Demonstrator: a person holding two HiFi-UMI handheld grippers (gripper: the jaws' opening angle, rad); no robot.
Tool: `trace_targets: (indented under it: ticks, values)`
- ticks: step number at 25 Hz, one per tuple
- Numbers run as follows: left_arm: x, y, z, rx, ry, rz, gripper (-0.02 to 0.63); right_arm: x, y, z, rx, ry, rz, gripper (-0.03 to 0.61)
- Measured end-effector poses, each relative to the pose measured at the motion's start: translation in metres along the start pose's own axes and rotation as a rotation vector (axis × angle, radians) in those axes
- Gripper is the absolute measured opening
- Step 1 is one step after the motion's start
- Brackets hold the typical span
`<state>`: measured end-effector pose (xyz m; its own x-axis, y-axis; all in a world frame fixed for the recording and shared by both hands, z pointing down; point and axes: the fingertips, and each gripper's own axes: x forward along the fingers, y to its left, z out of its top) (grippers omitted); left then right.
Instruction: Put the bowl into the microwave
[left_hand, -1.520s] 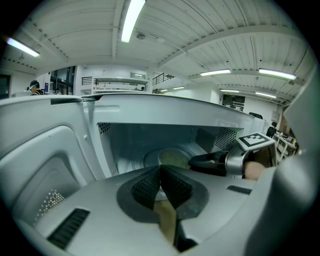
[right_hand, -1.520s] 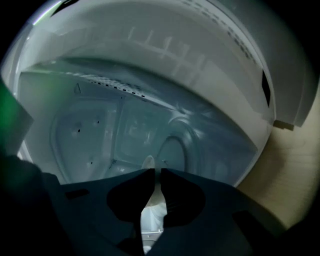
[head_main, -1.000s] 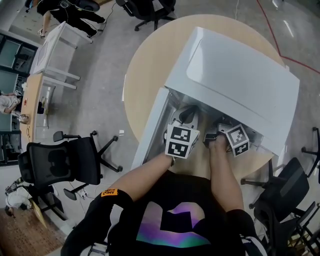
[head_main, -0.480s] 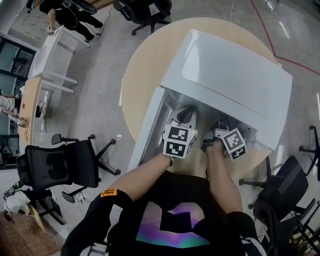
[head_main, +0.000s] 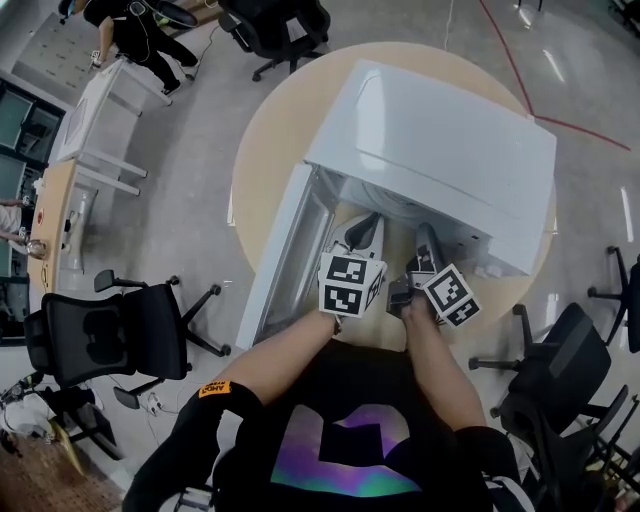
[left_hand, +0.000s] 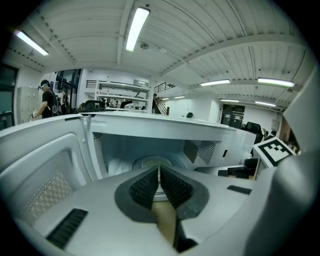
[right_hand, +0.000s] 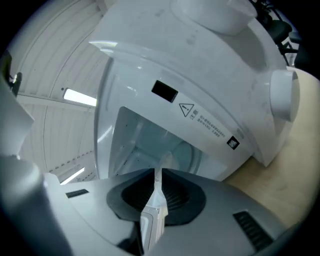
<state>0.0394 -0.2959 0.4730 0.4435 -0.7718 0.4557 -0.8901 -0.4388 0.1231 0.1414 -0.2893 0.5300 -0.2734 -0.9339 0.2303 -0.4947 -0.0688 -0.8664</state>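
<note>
Left gripper view: microwave (left_hand: 165, 126) open, possibly white bowl (left_hand: 119, 167) inside.

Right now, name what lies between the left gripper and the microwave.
Nothing: the left gripper view shows a bare gap from left gripper to microwave.

Round light-wood table (head_main: 268, 130) stands on grey polished floor (head_main: 190, 200). Only one thing visible directly on tabletop: big white box-shaped microwave (head_main: 440, 140), taking up most of the surface, set toward table's right side w/ bare wood showing in a wide arc on the left & far edge. Its white door (head_main: 275, 262) hangs open to the left, reaching over the near-left table edge. Right gripper view shows the same wood top (right_hand: 295, 165) w/ microwave body (right_hand: 200, 60) resting flat on it. Also on floor, well apart from table: black office chairs at left (head_main: 110, 330), right (head_main: 555, 390) & top (head_main: 270, 25).
</note>
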Motion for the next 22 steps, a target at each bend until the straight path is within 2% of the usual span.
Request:
trace_targets:
  ticks: [10, 22]
  values:
    - [-0.026, -0.037, -0.011, -0.011, -0.029, 0.014, 0.046, -0.047, 0.011, 0.009, -0.13, 0.055, 0.051, 0.051]
    - [-0.066, -0.052, -0.025, -0.059, -0.058, 0.048, 0.046, -0.085, 0.029, 0.002, -0.274, 0.106, 0.117, 0.051]
